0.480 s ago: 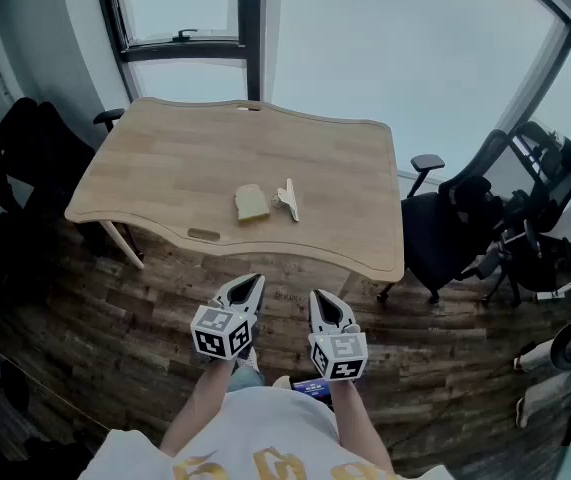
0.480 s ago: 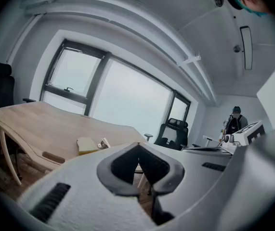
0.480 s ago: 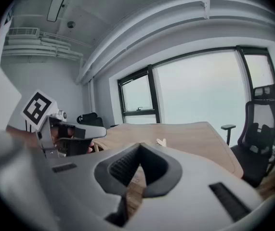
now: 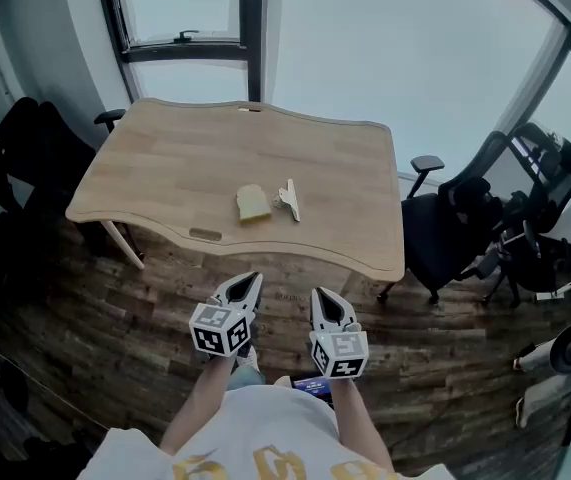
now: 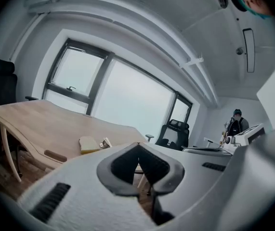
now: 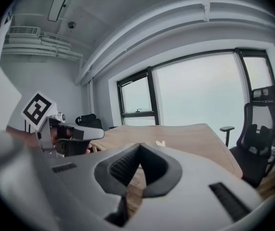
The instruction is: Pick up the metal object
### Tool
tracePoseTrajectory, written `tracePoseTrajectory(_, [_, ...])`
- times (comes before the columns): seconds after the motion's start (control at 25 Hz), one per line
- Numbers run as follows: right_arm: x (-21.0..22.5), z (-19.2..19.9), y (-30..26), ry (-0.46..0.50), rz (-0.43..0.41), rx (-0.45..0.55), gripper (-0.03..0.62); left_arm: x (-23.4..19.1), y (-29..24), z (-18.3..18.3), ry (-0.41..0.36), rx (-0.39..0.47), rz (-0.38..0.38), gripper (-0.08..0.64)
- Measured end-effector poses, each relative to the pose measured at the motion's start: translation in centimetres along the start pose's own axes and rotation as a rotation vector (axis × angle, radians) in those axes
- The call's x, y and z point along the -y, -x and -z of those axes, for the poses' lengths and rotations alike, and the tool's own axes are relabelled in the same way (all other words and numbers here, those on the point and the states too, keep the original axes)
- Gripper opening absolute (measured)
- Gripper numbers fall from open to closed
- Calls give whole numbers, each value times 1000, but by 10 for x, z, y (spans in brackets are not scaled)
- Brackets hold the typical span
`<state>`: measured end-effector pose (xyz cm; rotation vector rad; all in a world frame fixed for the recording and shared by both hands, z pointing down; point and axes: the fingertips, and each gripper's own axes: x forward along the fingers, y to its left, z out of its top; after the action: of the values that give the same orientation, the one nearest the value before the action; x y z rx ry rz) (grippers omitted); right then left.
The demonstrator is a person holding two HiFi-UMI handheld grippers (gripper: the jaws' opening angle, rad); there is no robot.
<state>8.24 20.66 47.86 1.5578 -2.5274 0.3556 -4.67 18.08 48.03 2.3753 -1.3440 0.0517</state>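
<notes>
The metal object [image 4: 288, 199] is a small silvery piece lying near the middle of the light wooden table [image 4: 185, 158], just right of a yellow block [image 4: 253, 203]. Both grippers are held low in front of the person, short of the table's near edge and over the floor. My left gripper [image 4: 249, 282] is shut with nothing in it, its tips meeting [image 5: 138, 145]. My right gripper [image 4: 321, 298] is also shut and empty [image 6: 139, 146]. The metal object [image 5: 105, 142] shows far ahead in the left gripper view, and faintly [image 6: 161, 143] in the right gripper view.
Black office chairs stand to the right [image 4: 465, 218] and left [image 4: 15, 158] of the table. A window [image 4: 180, 8] is behind it. The floor [image 4: 115, 328] is dark wood planks. A person [image 5: 235, 122] stands far off in the left gripper view.
</notes>
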Motion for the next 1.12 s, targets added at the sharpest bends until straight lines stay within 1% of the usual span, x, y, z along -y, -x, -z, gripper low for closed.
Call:
tracePoseTrajectory(0.2, [-2, -1, 3, -24, -1, 22, 11, 1, 4, 2, 5, -7, -4, 20])
tracePoseTrajectory(0.4, [0, 7, 1, -61, -11, 16, 11, -7, 6, 7, 64, -20, -44, 20])
tracePoseTrajectory(0.56, [3, 12, -12, -71, -10, 6, 11, -20, 2, 7, 49, -32, -50, 20])
tracePoseTrajectory(0.64, [9, 9, -23, -83, -9, 8, 11, -28, -7, 7, 68, -40, -49, 20])
tracePoseTrajectory(0.76, [25, 5, -46, -108, -3, 6, 11, -35, -33, -1, 111, -36, -30, 20])
tracePoseTrajectory(0.88, [40, 6, -79, -113, 8, -20, 11, -53, -71, -9, 92, -51, -18, 20])
tracePoseTrajectory(1.0, [57, 5, -118, -123, 25, -46, 11, -82, -114, -18, 106, -68, -4, 20])
tracePoseTrajectory(1.12, [74, -2, -157, -129, 41, -68, 11, -110, -153, -34, 97, -84, 6, 20])
